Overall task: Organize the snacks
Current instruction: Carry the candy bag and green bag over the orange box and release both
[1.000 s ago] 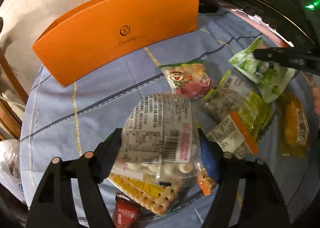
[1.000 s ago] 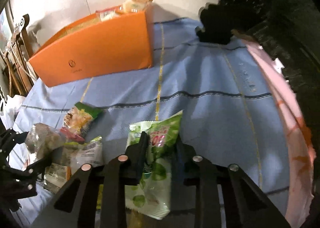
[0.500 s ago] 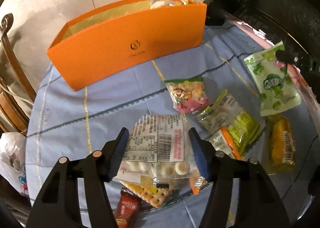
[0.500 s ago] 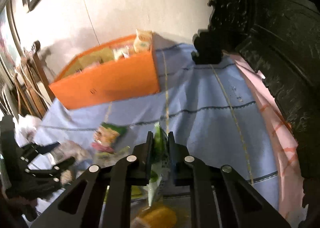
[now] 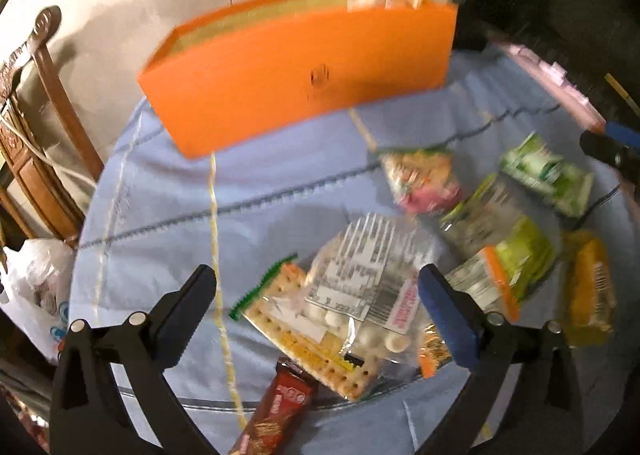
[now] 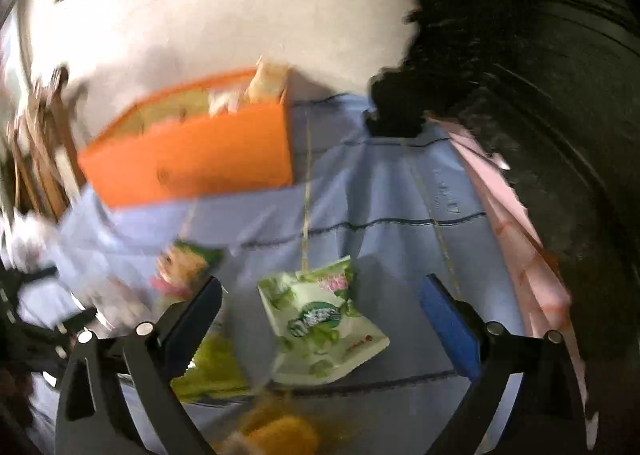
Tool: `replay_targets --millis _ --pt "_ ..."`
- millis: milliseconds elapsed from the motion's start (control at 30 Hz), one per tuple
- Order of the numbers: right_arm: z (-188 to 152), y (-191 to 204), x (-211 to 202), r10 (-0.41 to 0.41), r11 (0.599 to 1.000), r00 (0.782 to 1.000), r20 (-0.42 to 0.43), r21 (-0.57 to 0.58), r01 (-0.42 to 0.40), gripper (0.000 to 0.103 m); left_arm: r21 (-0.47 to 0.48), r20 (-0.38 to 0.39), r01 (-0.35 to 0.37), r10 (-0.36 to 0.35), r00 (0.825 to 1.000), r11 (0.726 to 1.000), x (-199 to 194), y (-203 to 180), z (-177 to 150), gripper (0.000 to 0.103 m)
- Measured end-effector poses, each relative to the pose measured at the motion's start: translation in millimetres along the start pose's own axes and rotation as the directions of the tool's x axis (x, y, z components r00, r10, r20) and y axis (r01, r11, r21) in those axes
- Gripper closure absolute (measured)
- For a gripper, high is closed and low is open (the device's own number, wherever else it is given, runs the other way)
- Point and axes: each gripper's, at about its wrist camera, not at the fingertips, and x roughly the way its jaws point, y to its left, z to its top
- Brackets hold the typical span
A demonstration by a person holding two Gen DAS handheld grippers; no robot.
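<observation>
My left gripper is open above a clear bag of white candies with a barcode label, which lies on a cracker pack on the blue tablecloth. My right gripper is open over a green-and-white snack pouch lying on the cloth; the pouch also shows in the left wrist view. An orange box with snacks at its right end stands at the far side; it also shows in the right wrist view. Both views are motion-blurred.
Loose snacks lie on the cloth: a pink-green pack, a yellow-green pack, an orange-yellow pack, a red bar. A wooden chair and white plastic bag sit left. Dark carved furniture stands right.
Both grippers have opened. The left let go of the candy bag, the right let go of the green pouch, and both packs now lie on the cloth. Both cameras have pulled back.
</observation>
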Motion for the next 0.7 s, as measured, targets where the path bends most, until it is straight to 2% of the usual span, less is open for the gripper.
replay_targets --millis 33,100,233,267,300,333,367,400,433,467,533,700 --pt "-5 6 16 0.0 0.997 1.0 -0.028 -0.071 -0.002 0.004 -0.023 0.007 0.031 -0.031 0.999 0.999 6 1 -3 0.004" --pt "-9 10 34 -0.015 0.993 0.998 -0.062 -0.115 0.008 0.004 -0.083 0.007 0.089 -0.088 0.996 0.993 14 4 -4 0.004" --pt "-16 4 63 -0.005 0.998 0.993 -0.118 -0.058 -0.002 0.005 -0.099 0.001 0.103 -0.104 0.995 0.99 26 4 -2 0.004" --pt "-18 2 69 -0.007 0.999 0.99 -0.139 -0.039 0.002 0.014 -0.088 0.005 0.106 -0.106 0.994 0.99 27 3 -1 0.004" --pt "-19 -3 68 0.022 1.0 0.993 -0.116 0.011 -0.021 0.024 -0.073 0.01 0.109 -0.109 0.994 0.991 29 2 -1 0.004" --pt "-19 -4 65 -0.007 0.999 0.994 -0.109 0.04 0.012 0.035 -0.042 0.013 0.113 -0.112 0.994 0.993 32 -2 0 0.006" --pt "-19 -4 62 -0.016 0.999 0.994 -0.107 0.047 0.021 0.048 -0.016 0.003 0.1 -0.1 0.995 0.995 35 -6 0 0.013" --pt "-19 -3 61 -0.02 0.998 0.994 -0.105 0.052 0.026 0.053 0.024 -0.004 0.051 -0.051 0.999 0.998 38 -12 1 0.022" --pt "-19 -2 57 -0.023 0.998 0.994 -0.105 0.062 0.029 0.06 0.044 -0.01 0.041 -0.041 0.999 0.998 39 -15 3 0.023" --pt "-19 -1 54 -0.025 0.997 0.995 -0.101 0.07 0.032 0.066 0.033 -0.012 0.062 -0.062 0.998 0.998 38 -15 5 0.023" --pt "-17 -2 41 -0.014 0.995 0.997 -0.073 0.096 0.02 0.07 -0.016 -0.006 0.098 -0.098 0.995 0.995 33 -9 9 0.029" --pt "-12 -3 20 -0.015 0.993 1.0 -0.022 0.114 0.018 0.071 -0.008 0.023 0.079 -0.079 0.997 0.997 17 -8 18 0.03"
